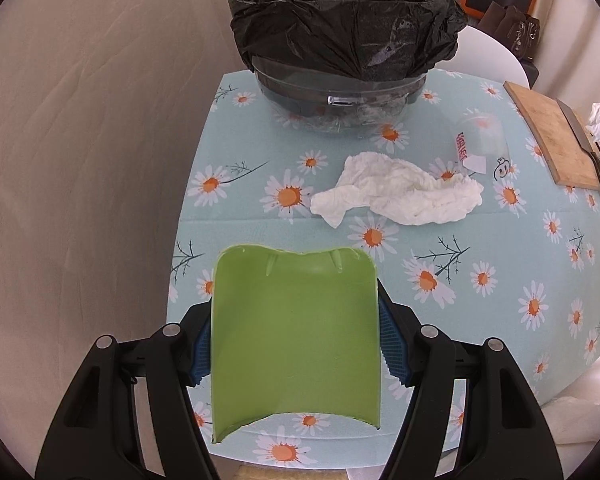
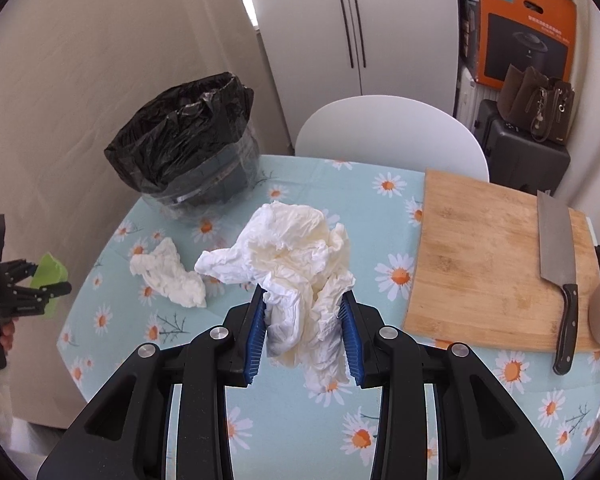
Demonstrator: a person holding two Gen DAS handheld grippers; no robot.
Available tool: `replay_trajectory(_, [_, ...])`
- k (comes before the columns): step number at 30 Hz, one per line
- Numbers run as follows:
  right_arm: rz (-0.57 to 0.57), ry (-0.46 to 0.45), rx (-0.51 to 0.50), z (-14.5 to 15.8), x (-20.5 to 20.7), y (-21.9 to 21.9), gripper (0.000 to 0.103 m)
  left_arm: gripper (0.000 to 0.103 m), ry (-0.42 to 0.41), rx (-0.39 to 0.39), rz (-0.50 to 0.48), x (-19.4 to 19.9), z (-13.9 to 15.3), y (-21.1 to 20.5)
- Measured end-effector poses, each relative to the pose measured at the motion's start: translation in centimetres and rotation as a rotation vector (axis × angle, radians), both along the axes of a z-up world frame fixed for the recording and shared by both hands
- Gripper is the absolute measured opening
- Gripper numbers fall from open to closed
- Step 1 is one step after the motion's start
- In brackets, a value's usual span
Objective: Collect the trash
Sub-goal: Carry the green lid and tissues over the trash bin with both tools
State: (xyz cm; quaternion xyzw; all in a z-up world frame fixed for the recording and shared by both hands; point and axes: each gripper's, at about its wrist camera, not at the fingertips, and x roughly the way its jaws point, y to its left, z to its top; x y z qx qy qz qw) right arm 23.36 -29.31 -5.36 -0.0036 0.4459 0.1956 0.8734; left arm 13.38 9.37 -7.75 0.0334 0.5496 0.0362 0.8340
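1. Two tools in use. Left tool (image 1: 296,344) is clamped on a green scoop (image 1: 296,328), pads against its two side walls; the scoop is empty and held over the near edge of the worktop (image 1: 500,280).
2. Bin (image 1: 340,92) with black liner (image 1: 340,28) stands at the far left corner of the worktop. Through the clear lower wall something pale and crumpled shows at the bottom; cannot tell what it is. Liner mouth is open.
3. One crumpled tissue (image 1: 396,192) lies loose on the worktop, between scoop and bin, apart from both.
4. Clear plastic cup (image 1: 480,144) lies on its side just behind that tissue; contents not discernible.
5. Right tool (image 2: 304,336) is closed on a second tissue wad (image 2: 296,264), lifted off the worktop, well short of the bin.
6. Cutting board (image 2: 496,264) with cleaver (image 2: 560,256) at right; not trash, untouched.
7. Progress, judged: midway. Held wad still to go in; loose tissue and probably the cup remain.
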Motion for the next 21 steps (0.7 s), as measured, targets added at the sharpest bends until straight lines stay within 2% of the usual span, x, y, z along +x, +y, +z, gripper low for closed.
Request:
replay_trajectory(2, [-0.003,-0.013,-0.01,0.7,0.4,0.8,0.032,0.067,-0.008,0.016,-0.022,0.8,0.5,0.4])
replay_trajectory(15, [-0.017,-0.079,-0.089,4.4,3.0,6.4,0.032,0.067,-0.123,-0.016,-0.093,4.1,5.3,3.6])
replay_trajectory(18, [-0.014,-0.09,-0.1,5.0,3.7,7.7,0.032,0.067,-0.125,-0.039,-0.11,5.1,5.7,4.3])
replay_trajectory(21, [-0.019,-0.102,-0.116,5.6,4.5,9.0,0.032,0.067,-0.126,-0.031,-0.124,6.3,6.1,4.9])
